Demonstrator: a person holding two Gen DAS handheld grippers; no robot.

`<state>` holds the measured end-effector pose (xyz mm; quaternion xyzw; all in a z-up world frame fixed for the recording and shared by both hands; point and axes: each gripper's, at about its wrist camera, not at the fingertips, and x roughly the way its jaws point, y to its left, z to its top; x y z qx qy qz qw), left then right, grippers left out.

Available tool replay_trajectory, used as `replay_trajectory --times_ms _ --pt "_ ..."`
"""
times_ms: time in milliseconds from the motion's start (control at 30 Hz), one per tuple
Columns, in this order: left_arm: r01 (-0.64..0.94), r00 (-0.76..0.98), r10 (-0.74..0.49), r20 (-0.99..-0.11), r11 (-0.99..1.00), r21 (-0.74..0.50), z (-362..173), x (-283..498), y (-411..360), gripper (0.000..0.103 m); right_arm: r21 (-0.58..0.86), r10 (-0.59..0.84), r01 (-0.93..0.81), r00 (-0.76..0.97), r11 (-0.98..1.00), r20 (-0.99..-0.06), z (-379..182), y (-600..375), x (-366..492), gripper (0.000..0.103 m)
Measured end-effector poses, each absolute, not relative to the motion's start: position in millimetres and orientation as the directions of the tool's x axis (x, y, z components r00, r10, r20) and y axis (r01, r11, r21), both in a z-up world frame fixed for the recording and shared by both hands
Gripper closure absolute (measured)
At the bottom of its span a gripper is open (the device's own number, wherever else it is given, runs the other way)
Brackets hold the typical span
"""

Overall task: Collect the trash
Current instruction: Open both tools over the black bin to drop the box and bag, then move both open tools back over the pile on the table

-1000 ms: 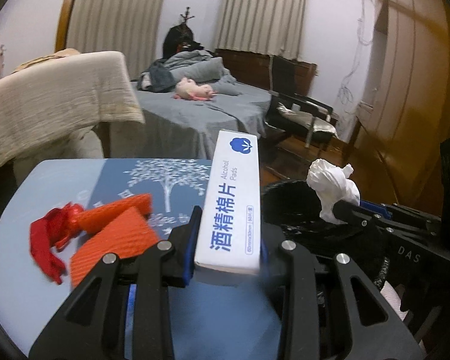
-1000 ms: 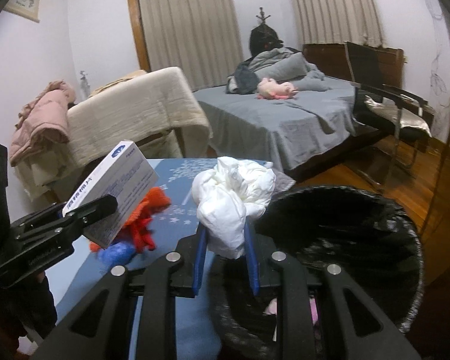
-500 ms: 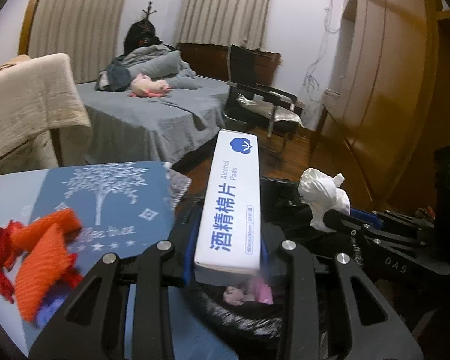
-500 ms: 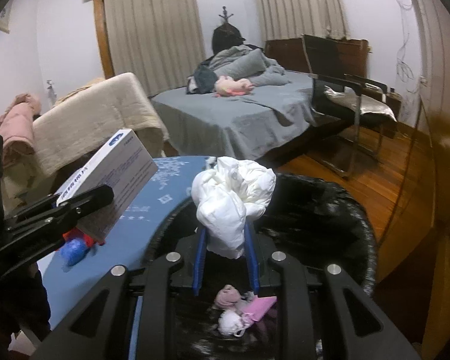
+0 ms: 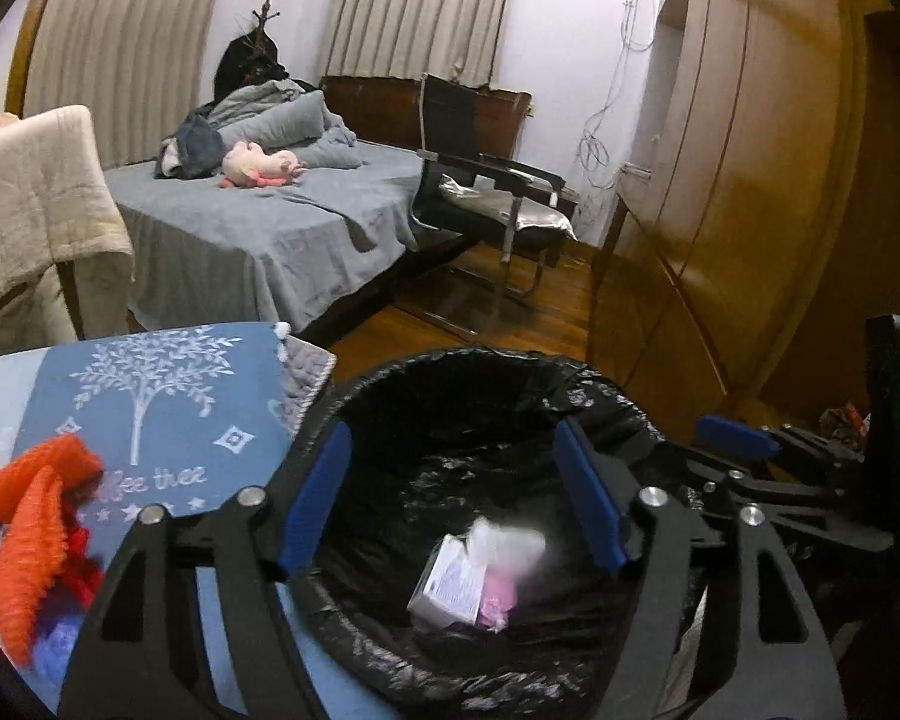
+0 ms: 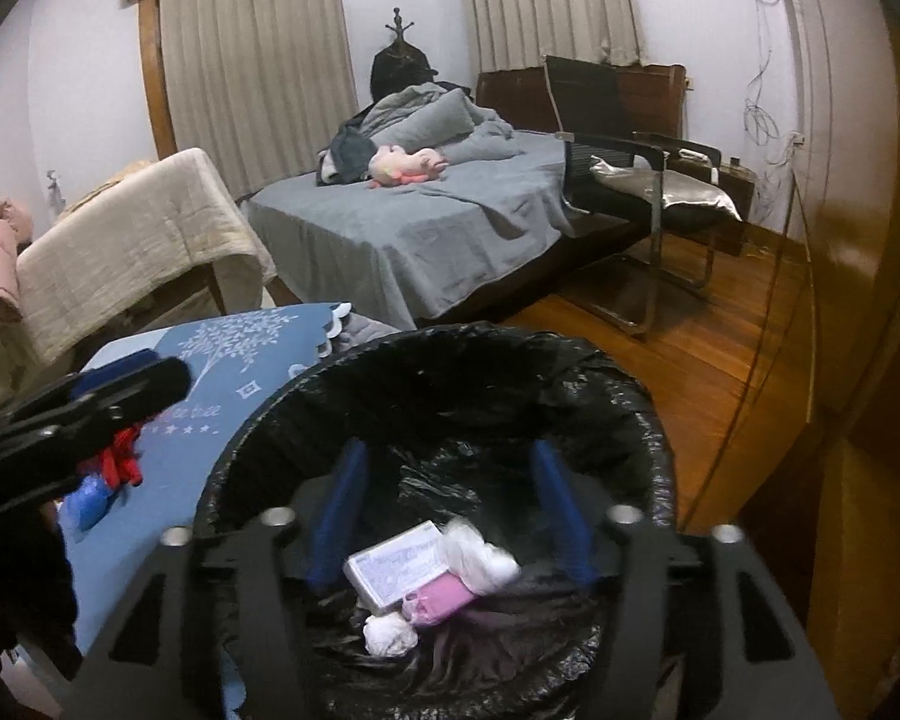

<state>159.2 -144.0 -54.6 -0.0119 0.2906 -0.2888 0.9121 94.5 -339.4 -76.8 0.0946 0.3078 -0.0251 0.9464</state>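
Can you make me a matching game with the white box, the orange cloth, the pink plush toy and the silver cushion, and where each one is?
Things:
1. white box
2. orange cloth
3. pink plush toy
4. silver cushion

Places:
A. on the grey bed
B. on the black chair
C. inside the black trash bin
D. on the blue table

Pairs: 1-C, 2-D, 3-A, 4-B

A black bin liner (image 6: 600,414) held a white box (image 6: 396,564), white tissue (image 6: 480,558) and something pink (image 6: 441,597). Beside the bin, a blue cloth (image 5: 150,420) bore a white tree pattern, with orange fabric (image 5: 30,546) on it.
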Motion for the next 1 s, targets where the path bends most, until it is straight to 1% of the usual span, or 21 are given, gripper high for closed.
replay_trajectory --times_ms 33,100,200,300,533,1000 --pt "0.512 0.674 -0.523 -0.521 0.840 -0.181 -53.4 157.9 -138.7 0.027 0.164 0.007 0.109 0.813 0.980 -0.582 -75.9 -338.4 93.4 0.024" --pt "0.492 0.697 -0.495 -0.518 0.857 -0.157 -50.0 155.3 -129.1 0.020 0.163 0.005 0.109 0.819 0.981 -0.574 -74.2 -336.1 92.7 0.018" --pt "0.452 0.729 -0.450 -0.516 0.882 -0.131 -45.8 150.1 -109.3 0.016 0.162 0.011 0.098 0.825 0.982 -0.565 -71.5 -328.4 92.4 0.008" --pt "0.407 0.754 -0.409 -0.514 0.905 -0.123 -43.0 145.6 -88.5 0.013 0.164 0.028 0.077 0.829 0.984 -0.558 -69.3 -315.9 96.9 0.006" --pt "0.302 0.807 -0.305 -0.506 0.949 -0.091 -39.3 130.8 -38.1 0.012 0.180 0.091 0.013 0.824 0.984 -0.559 -67.1 -278.1 109.9 0.006" --pt "0.112 0.844 -0.135 -0.520 0.991 -0.076 -44.9 118.6 51.3 0.012 0.173 0.207 -0.132 0.808 0.976 -0.551 -64.7 -194.4 138.4 0.006"
